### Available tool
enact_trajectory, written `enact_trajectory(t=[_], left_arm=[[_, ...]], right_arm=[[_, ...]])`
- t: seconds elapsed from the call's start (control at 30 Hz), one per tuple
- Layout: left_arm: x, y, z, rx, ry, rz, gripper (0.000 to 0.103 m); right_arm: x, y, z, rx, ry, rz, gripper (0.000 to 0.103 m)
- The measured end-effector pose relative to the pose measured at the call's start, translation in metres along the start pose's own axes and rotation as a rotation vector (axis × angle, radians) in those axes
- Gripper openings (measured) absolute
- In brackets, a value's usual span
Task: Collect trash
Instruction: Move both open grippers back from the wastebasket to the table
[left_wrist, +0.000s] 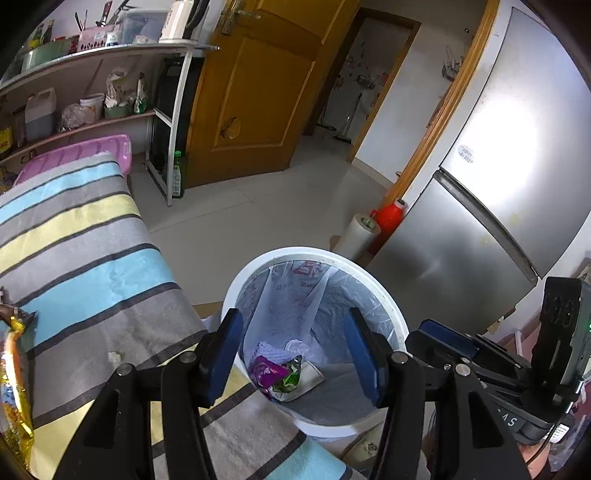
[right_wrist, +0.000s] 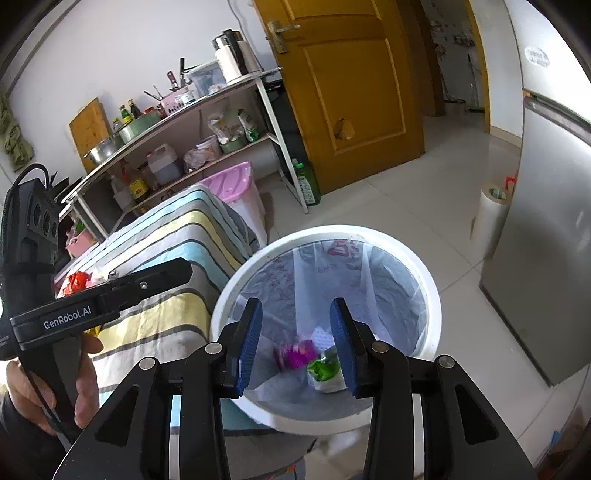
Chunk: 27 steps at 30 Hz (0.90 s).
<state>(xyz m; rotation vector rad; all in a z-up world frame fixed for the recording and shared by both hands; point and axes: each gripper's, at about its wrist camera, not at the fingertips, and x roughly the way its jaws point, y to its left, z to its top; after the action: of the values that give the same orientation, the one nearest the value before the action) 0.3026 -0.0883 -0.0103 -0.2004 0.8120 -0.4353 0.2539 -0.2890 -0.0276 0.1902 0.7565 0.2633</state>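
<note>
A white trash bin (left_wrist: 295, 253) (right_wrist: 436, 314) with a clear plastic liner stands on the floor beside a table under a striped cloth (left_wrist: 92, 240) (right_wrist: 177, 240). At its bottom lie a purple wrapper (left_wrist: 264, 371) (right_wrist: 295, 354), a green wrapper (left_wrist: 291, 376) (right_wrist: 323, 369) and white paper. My left gripper (left_wrist: 295, 354) hangs open over the bin's mouth, nothing between its blue pads. My right gripper (right_wrist: 297, 343) is open over the bin too, also holding nothing. A gold wrapper (left_wrist: 14, 369) and a red wrapper (right_wrist: 75, 282) lie on the cloth.
A silver fridge (left_wrist: 480, 184) (right_wrist: 554, 258) stands right of the bin, with a white roll (left_wrist: 360, 232) and a red jug (left_wrist: 388, 218) at its foot. Behind are a yellow door (left_wrist: 258, 92), a loaded shelf rack (left_wrist: 92, 74), a pink-lidded tub (left_wrist: 74, 155) and a green bottle (left_wrist: 178, 173).
</note>
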Motion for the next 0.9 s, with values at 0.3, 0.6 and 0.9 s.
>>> enact_trajectory(t=[0.3,0.6,0.9], left_arm=[[-0.052,0.0,-0.011,0.017,-0.074,0.022,0.059],[-0.115,0.013,-0.035,0.003,-0.16,0.08,0.059],[-0.161,0.043,-0.06,-0.045,-0.222,0.151,0.059]], right_arm=[[-0.032,0.039,0.0,-0.075,-0.048,0.024,0.04],[-0.058,0.086,-0.011,-0.136,-0.094,0.094,0.04],[-0.064,0.131,-0.026,-0.213,-0.082,0.133,0.04]])
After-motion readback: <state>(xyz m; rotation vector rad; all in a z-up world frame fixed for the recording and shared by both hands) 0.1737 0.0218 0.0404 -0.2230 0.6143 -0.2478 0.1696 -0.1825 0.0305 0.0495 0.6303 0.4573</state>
